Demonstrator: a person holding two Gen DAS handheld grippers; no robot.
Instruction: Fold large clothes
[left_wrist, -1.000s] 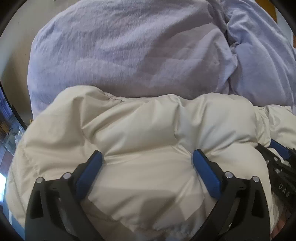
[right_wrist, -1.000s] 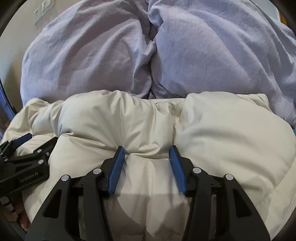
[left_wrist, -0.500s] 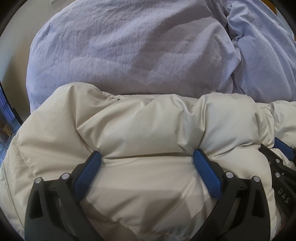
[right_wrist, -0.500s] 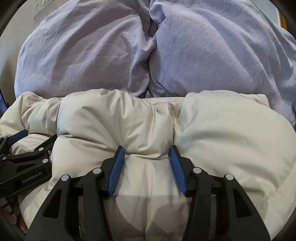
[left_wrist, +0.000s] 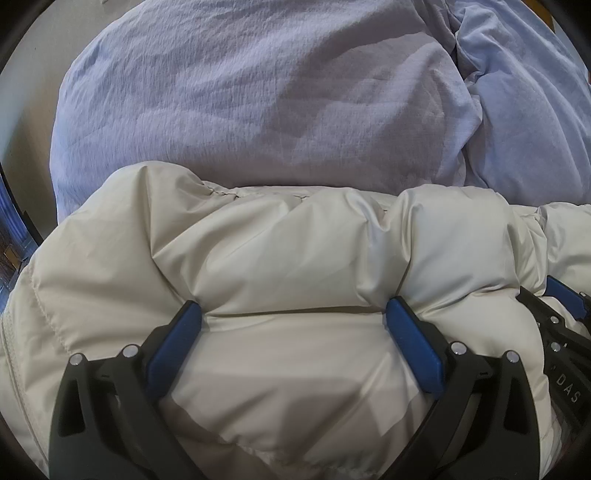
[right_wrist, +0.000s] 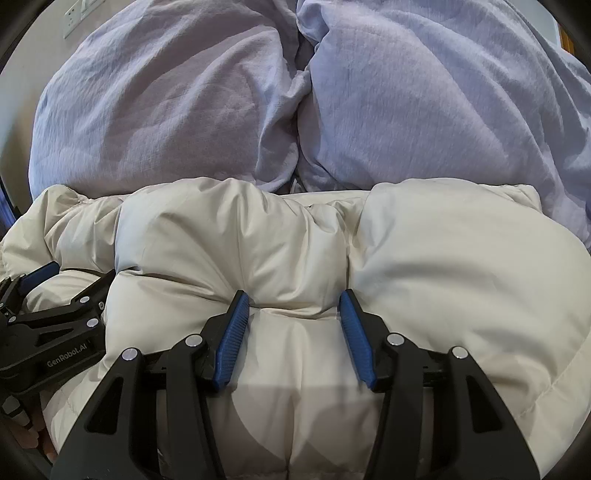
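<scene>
A cream puffer jacket (left_wrist: 277, 251) lies bunched on the bed and fills the lower half of both views. My left gripper (left_wrist: 293, 306) grips a wide fold of it, its blue pads (left_wrist: 177, 343) pressed into the padding with a taut crease running between them. My right gripper (right_wrist: 293, 295) pinches a narrower bulge of the same jacket (right_wrist: 443, 251). The two grippers sit side by side: the right gripper (left_wrist: 561, 332) shows at the left wrist view's right edge, the left gripper (right_wrist: 55, 314) at the right wrist view's left edge.
Rumpled lavender bedding (left_wrist: 258, 92) rises in two mounds behind the jacket, with a deep fold (right_wrist: 299, 92) between them. A pale wall with a socket plate (right_wrist: 75, 14) stands at the far left. A person's fingers (right_wrist: 29, 439) show at the lower left.
The jacket's far edge has crept up toward the bedding in both views. The rounded bulge between the left jaws has flattened into a straight crease. Both grips have held.
</scene>
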